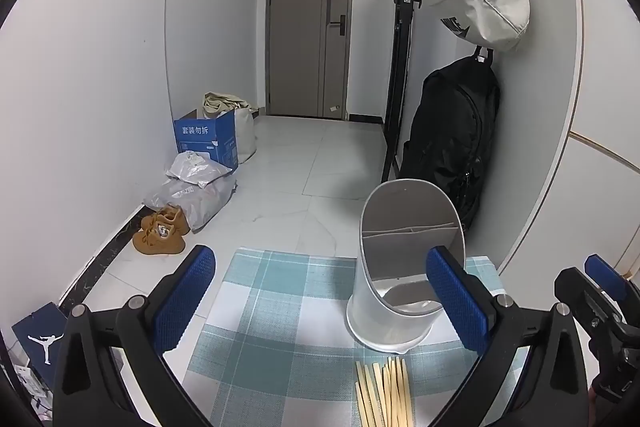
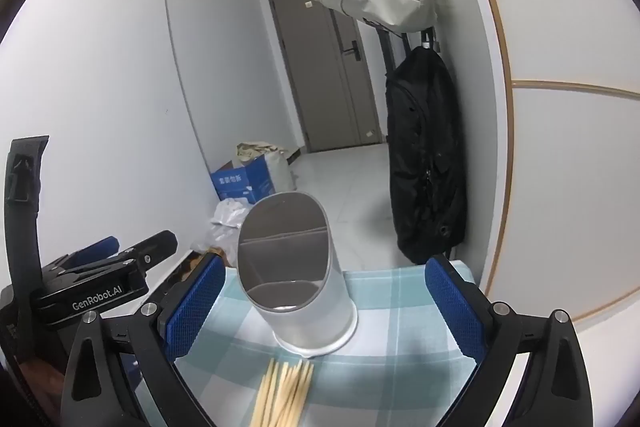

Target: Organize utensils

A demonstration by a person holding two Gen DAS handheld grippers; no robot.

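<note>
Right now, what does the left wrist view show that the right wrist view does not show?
Only the left wrist view shows the brown shoes and the Jordan shoebox on the floor. Only the right wrist view shows the GenRobot.AI label on the left gripper's body. Both show the grey utensil holder, the chopsticks, the checked cloth, both hanging bags, and open, empty grippers.

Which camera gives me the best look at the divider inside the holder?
The left wrist view: it looks into the holder and shows the divider crossing its upper half, with the floor of the front compartment below. The right wrist view shows the same divider, but shaded and less clear.
</note>
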